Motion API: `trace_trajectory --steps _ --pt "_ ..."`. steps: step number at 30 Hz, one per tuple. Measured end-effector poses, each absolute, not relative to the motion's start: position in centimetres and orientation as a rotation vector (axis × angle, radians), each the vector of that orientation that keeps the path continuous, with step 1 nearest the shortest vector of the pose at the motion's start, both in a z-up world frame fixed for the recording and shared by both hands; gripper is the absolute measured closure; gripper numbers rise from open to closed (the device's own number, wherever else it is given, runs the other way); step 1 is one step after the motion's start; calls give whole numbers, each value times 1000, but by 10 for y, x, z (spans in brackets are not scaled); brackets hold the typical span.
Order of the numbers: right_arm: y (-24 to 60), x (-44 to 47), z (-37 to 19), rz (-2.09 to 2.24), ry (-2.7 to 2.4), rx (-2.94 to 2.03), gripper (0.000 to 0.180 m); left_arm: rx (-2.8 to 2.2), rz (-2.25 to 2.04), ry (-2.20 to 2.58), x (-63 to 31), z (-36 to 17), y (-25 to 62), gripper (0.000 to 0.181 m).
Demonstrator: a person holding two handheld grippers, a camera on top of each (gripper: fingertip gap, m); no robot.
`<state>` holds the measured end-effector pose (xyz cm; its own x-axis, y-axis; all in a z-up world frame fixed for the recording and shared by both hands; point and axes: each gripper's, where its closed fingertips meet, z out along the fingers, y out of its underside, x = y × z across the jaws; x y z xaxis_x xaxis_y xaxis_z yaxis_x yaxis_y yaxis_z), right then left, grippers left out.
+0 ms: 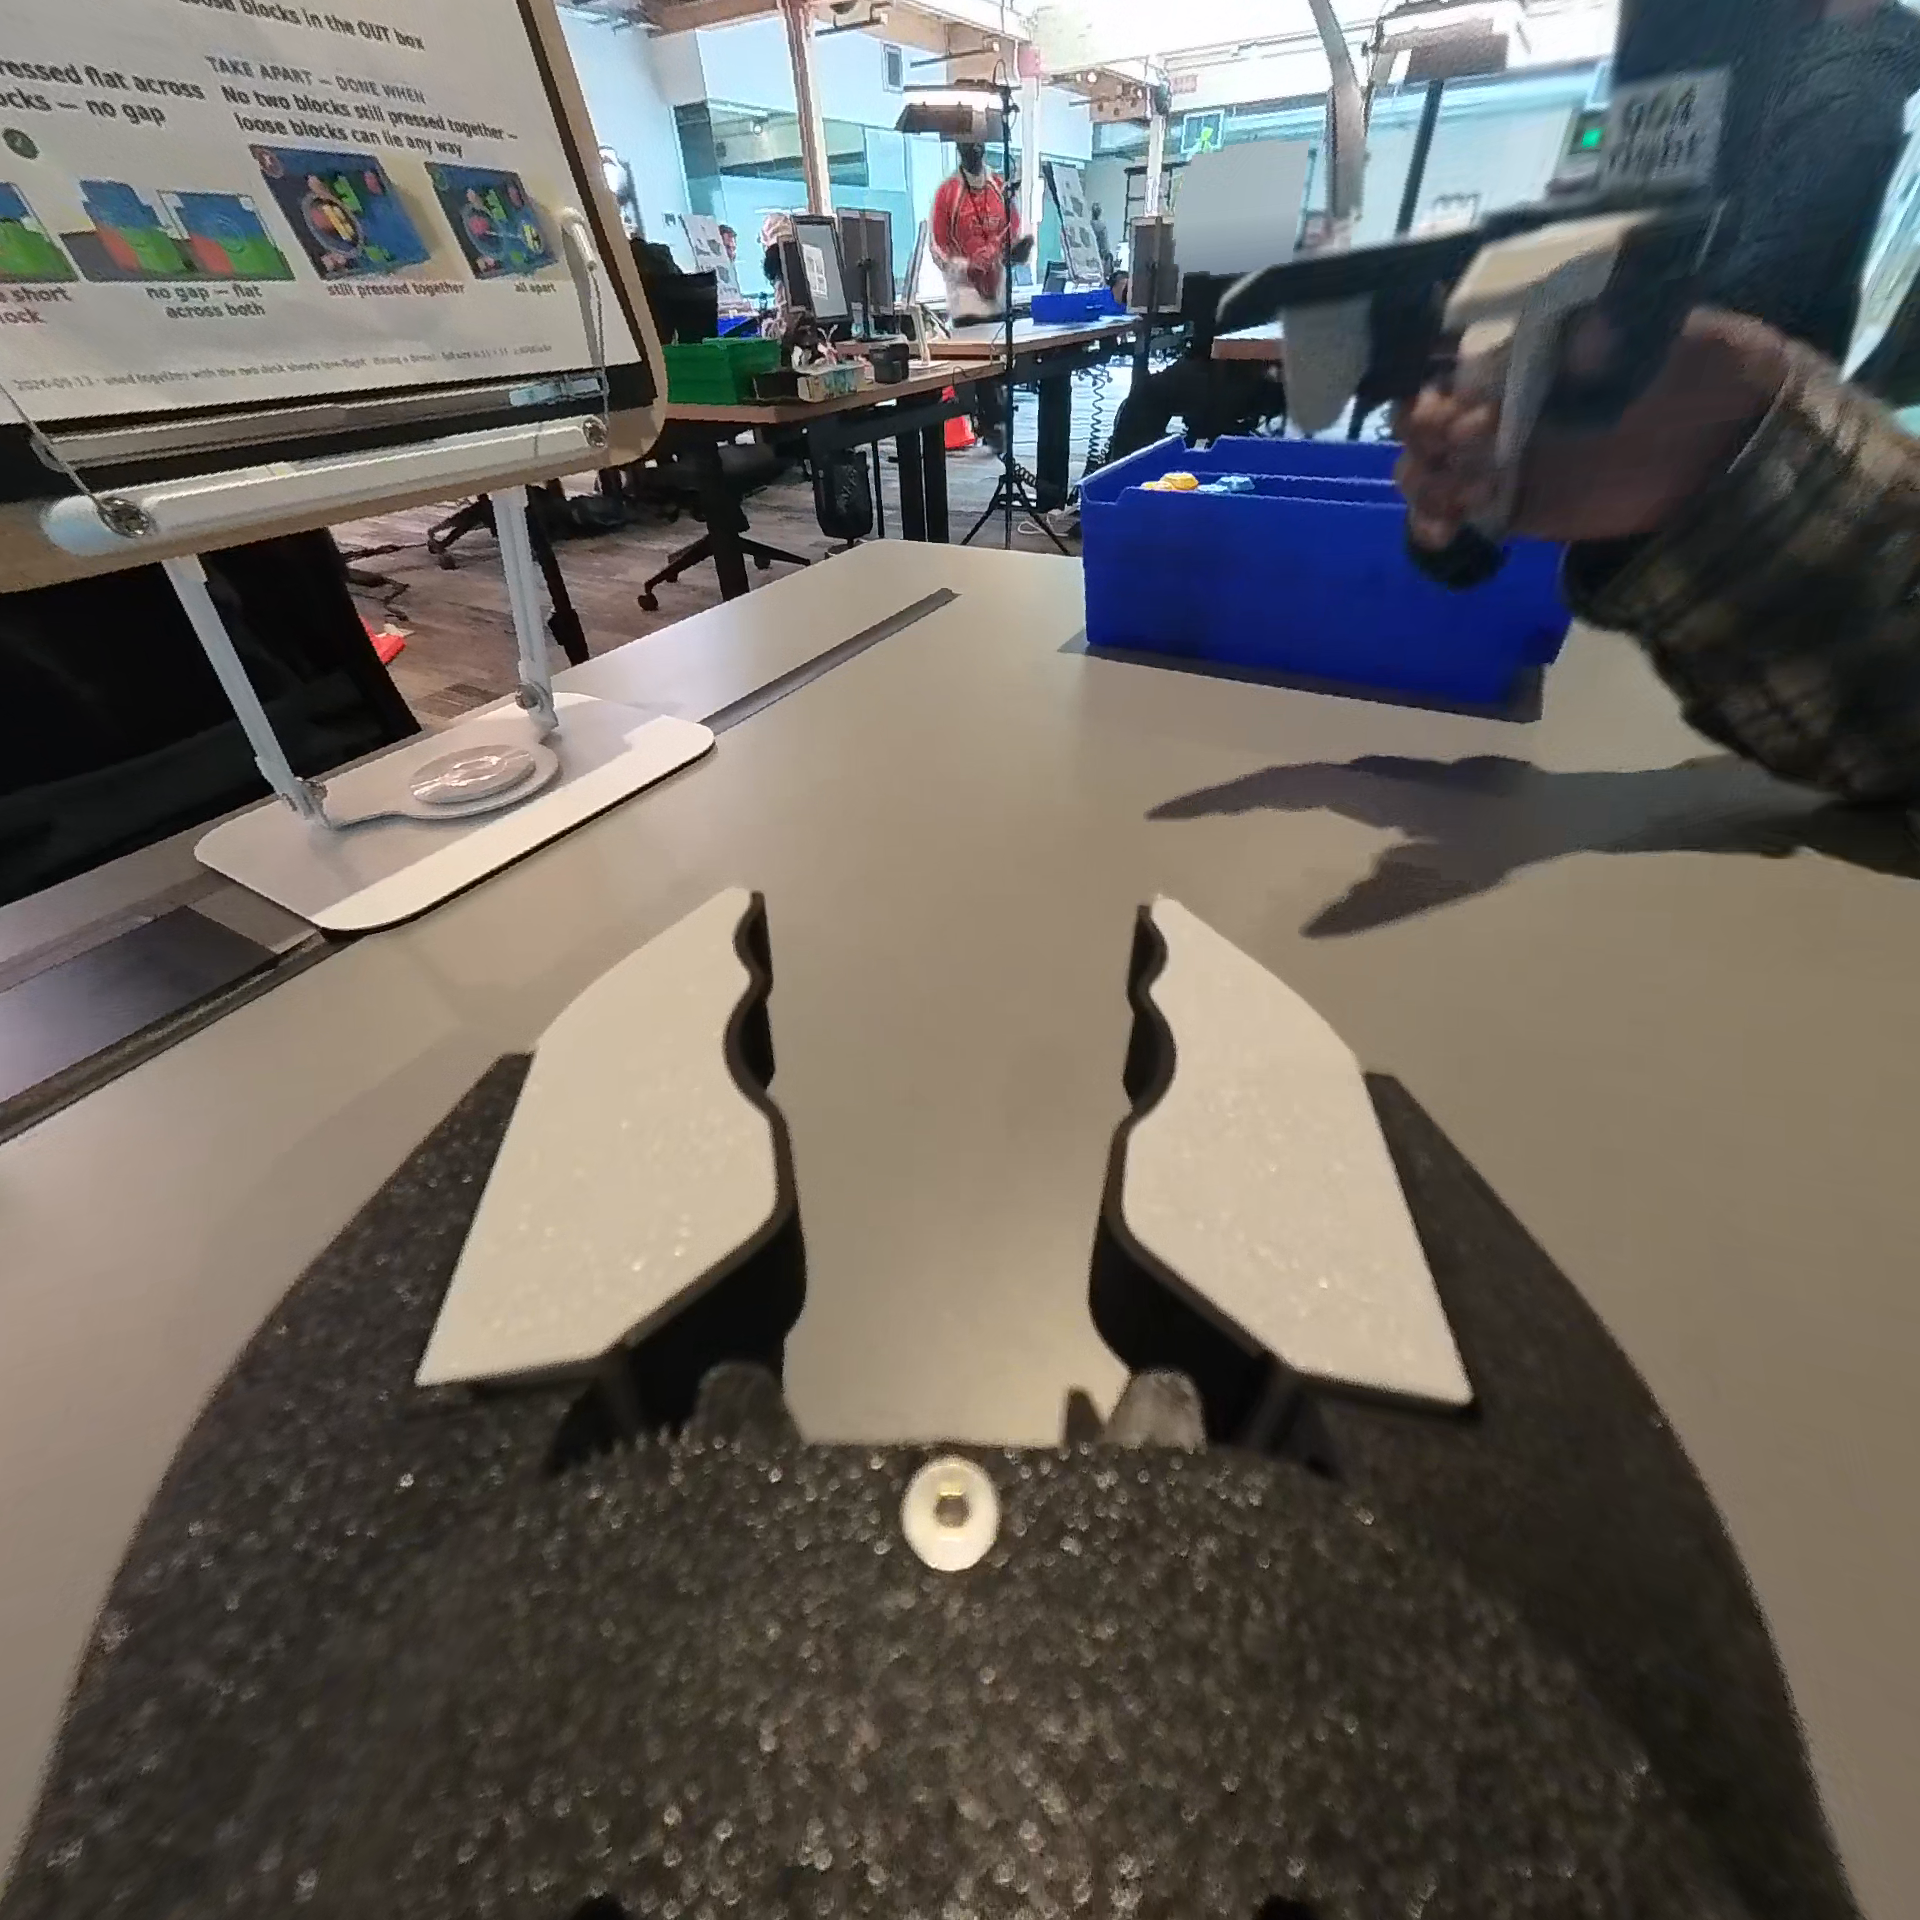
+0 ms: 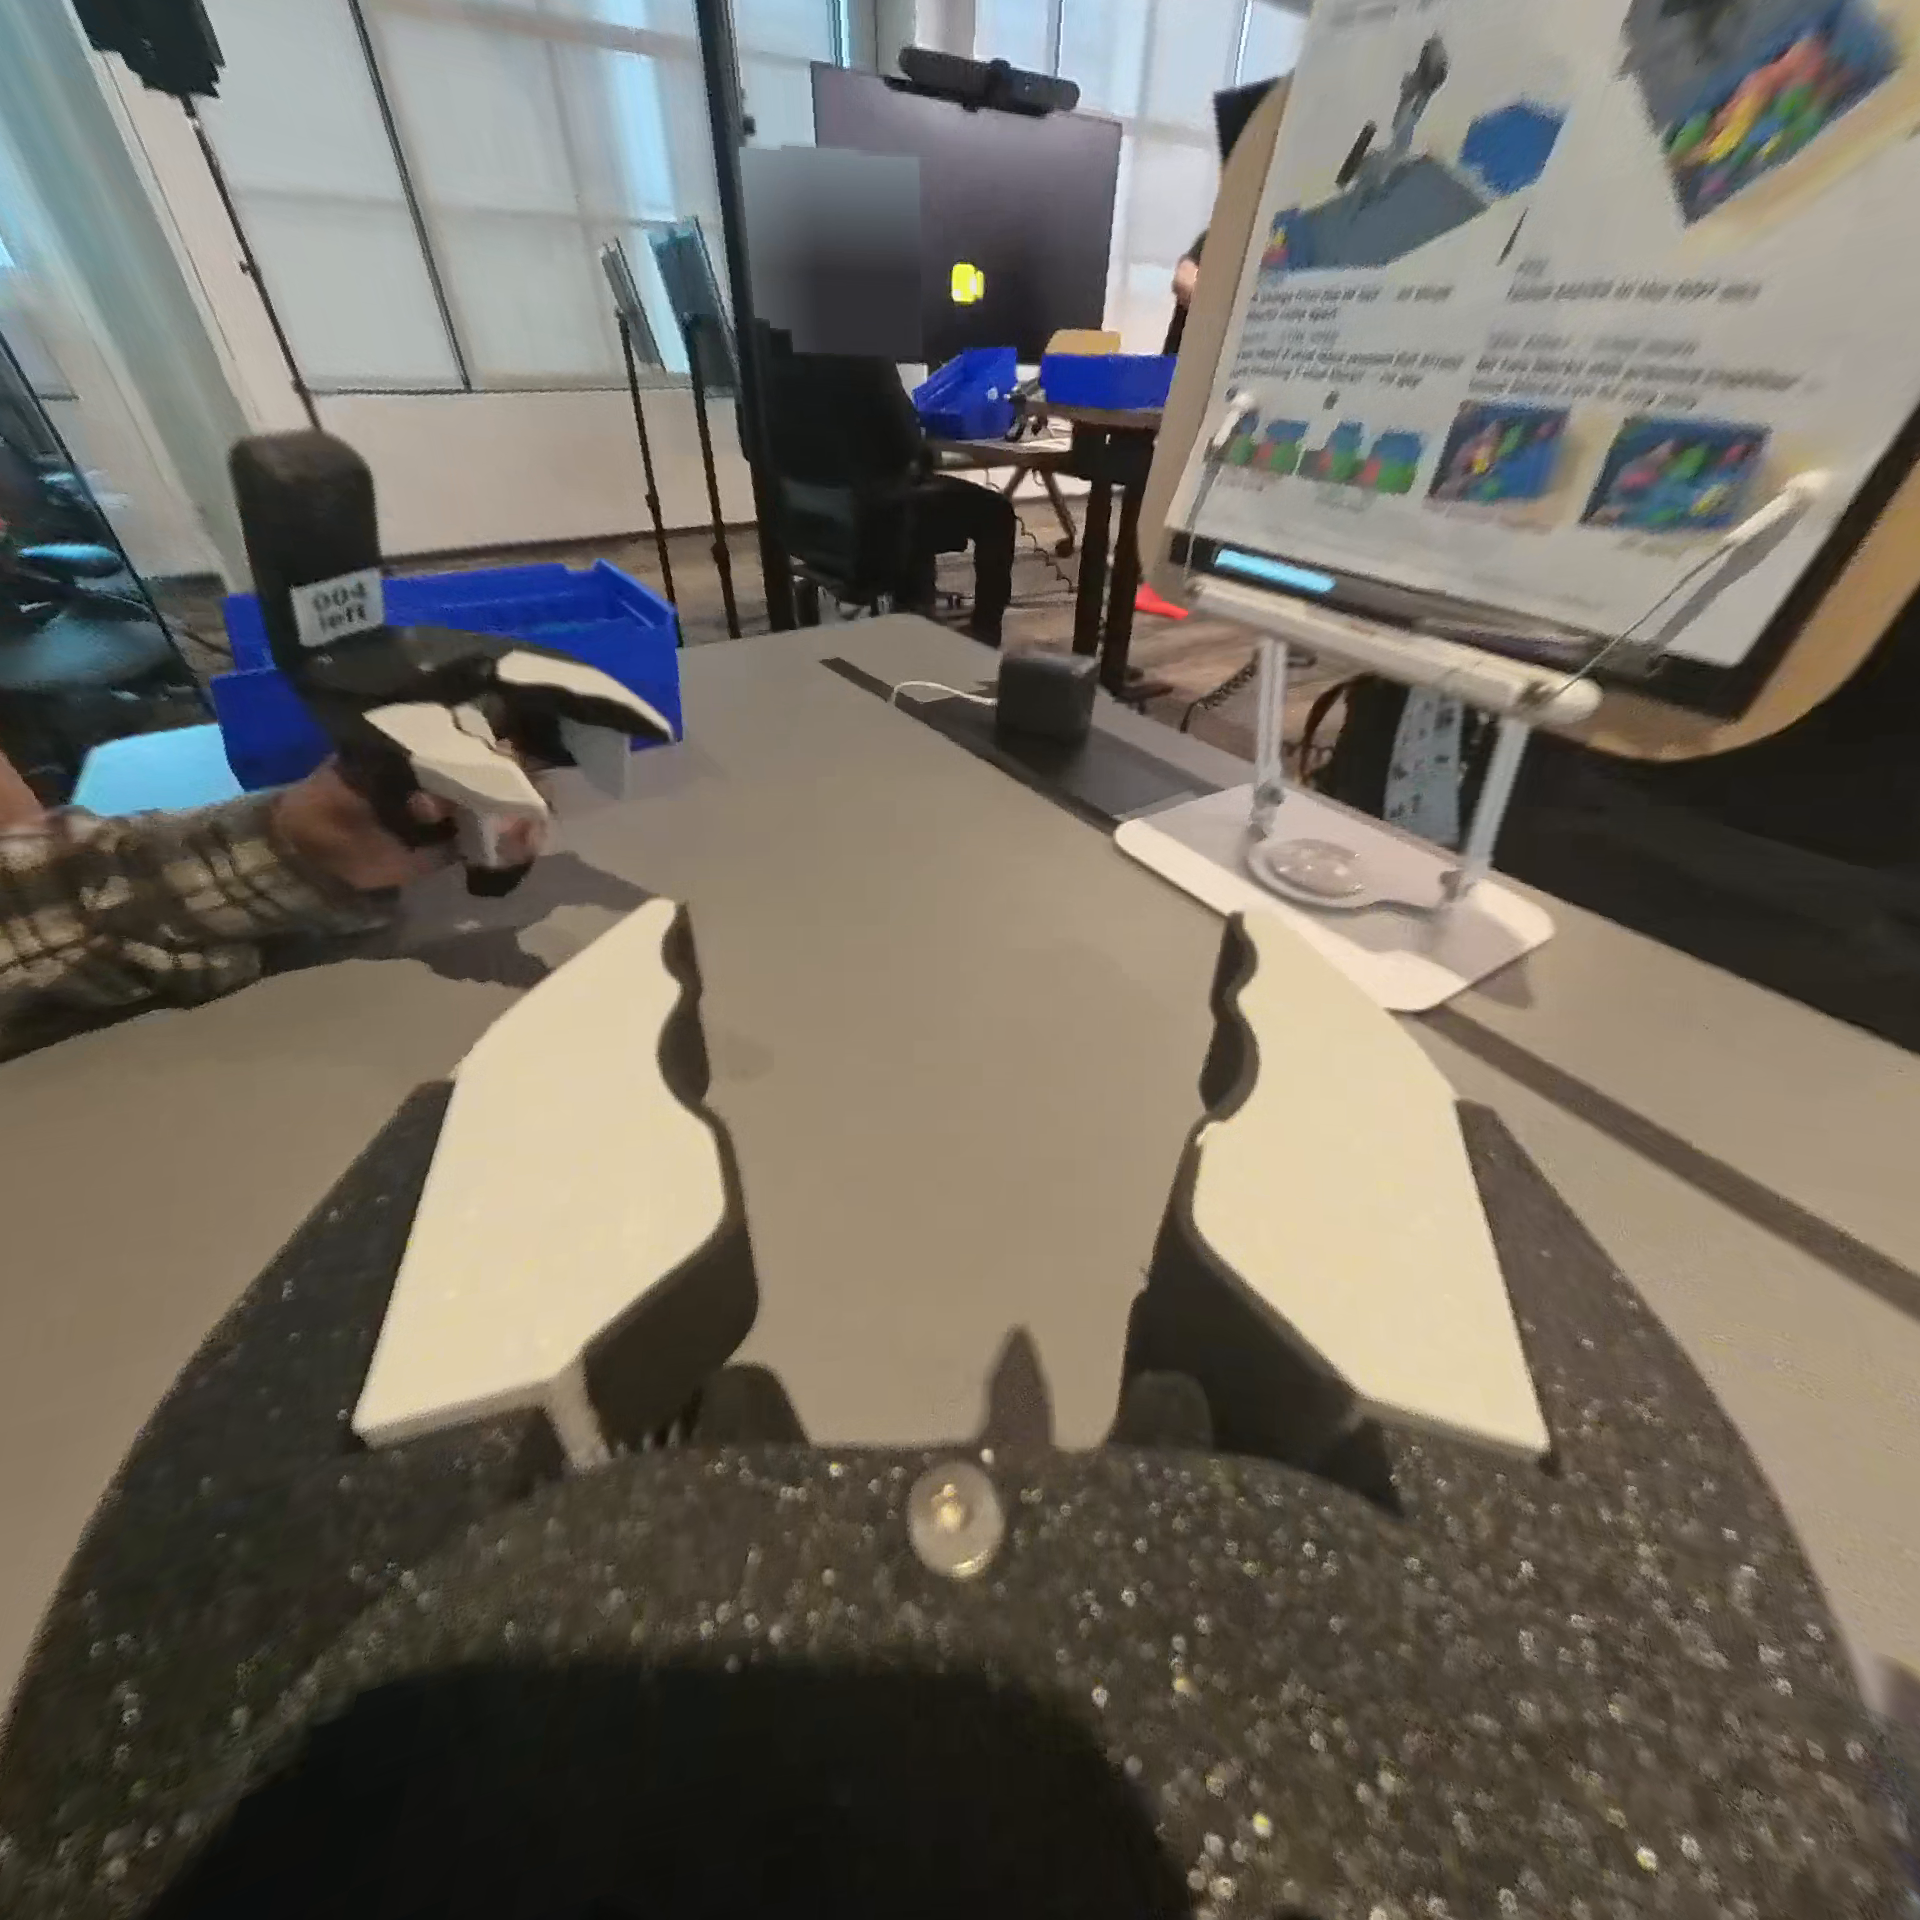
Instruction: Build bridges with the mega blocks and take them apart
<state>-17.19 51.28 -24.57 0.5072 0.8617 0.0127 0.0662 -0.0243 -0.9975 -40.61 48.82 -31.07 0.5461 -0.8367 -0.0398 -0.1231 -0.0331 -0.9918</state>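
No block lies on the grey table [image 1: 935, 727] between my grippers. The only blocks I see are a yellow one [image 1: 1179, 481] and a light blue one [image 1: 1236, 484] inside a blue bin [image 1: 1299, 592] at the table's far right. My left gripper [image 1: 951, 914] is open and empty just above the table. My right gripper [image 2: 954, 920] is open and empty too, jaws wide apart. In the left wrist view it [image 1: 1288, 332] hangs in a hand above the blue bin. In the right wrist view the left gripper [image 2: 636, 746] is held in front of a second blue bin [image 2: 499, 623].
An instruction board [image 1: 312, 208] stands on a white stand [image 1: 457, 800] at the table's back; it also shows in the right wrist view [image 2: 1558, 364]. A black cube [image 2: 1044, 691] with a white cable sits on the table's dark back strip. A plaid sleeve [image 2: 135, 904] reaches in.
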Motion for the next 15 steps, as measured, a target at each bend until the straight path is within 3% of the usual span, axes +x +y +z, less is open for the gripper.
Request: trace_trajectory --steps 5,15 --pt "519 -189 -287 899 -813 -1465 83 -1510 -713 862 -404 -308 485 115" --pt "518 -195 -314 771 -929 -1463 86 -1527 -706 882 -398 -314 485 114"
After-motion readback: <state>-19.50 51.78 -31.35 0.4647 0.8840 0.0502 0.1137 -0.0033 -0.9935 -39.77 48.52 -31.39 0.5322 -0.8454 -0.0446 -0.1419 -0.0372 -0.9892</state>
